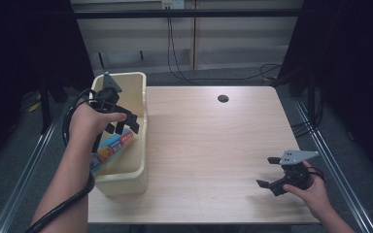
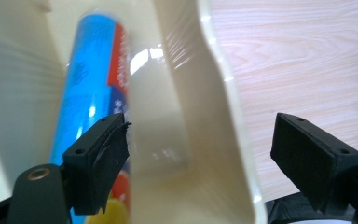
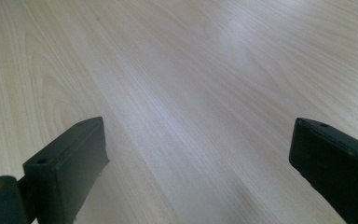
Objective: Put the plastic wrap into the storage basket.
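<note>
A cream plastic bin (image 1: 144, 145) stands at the table's left edge. Inside it a long blue box with a red stripe (image 1: 114, 144) lies slanted against the wall. My left gripper (image 1: 122, 126) hovers open over the bin, holding nothing. In the left gripper view the blue box (image 2: 88, 79) runs up past the left jaw, the bin's wall (image 2: 205, 93) rises between the jaws of the left gripper (image 2: 203, 133), and the right jaw hangs over bare wood. My right gripper (image 1: 267, 172) is open low over the table's front right, seen also as the right gripper (image 3: 198, 140) above wood grain.
The light wooden table (image 1: 213, 141) has a dark round cable hole (image 1: 223, 98) near its far edge. Black curtains flank both sides, metal rails run along the floor, and cables hang at the back wall.
</note>
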`<state>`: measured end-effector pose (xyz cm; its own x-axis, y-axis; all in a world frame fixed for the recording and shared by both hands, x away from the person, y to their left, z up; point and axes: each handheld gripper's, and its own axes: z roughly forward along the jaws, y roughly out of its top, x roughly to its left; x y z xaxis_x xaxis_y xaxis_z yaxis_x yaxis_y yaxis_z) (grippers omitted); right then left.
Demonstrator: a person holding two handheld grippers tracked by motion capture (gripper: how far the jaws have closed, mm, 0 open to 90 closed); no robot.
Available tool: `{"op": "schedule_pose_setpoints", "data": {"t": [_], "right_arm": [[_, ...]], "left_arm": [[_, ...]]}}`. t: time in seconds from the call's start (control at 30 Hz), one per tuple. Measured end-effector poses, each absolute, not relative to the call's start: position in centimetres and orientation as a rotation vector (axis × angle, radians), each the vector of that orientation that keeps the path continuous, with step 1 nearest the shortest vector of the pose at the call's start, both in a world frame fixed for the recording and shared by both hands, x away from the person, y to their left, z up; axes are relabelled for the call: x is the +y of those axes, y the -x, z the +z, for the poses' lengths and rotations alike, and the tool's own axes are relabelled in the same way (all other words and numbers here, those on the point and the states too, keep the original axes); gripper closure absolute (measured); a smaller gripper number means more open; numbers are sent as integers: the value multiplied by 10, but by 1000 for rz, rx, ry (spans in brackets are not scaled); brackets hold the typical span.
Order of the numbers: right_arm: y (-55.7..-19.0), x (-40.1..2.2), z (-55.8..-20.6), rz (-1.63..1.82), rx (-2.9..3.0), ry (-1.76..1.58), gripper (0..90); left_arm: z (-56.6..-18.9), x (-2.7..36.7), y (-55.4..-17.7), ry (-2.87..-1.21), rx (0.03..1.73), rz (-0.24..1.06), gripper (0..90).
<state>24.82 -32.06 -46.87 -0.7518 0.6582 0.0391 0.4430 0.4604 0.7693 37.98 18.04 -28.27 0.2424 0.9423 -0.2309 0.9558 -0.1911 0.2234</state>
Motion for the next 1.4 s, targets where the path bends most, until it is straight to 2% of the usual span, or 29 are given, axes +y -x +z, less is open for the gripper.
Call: {"op": "schedule_pose_setpoints", "data": {"t": [1.4], "right_arm": [[-247, -322, -468, 1175, 2451, -943, 38]], "left_arm": [[-293, 78, -387, -2299, 1465, -93, 148]]}}
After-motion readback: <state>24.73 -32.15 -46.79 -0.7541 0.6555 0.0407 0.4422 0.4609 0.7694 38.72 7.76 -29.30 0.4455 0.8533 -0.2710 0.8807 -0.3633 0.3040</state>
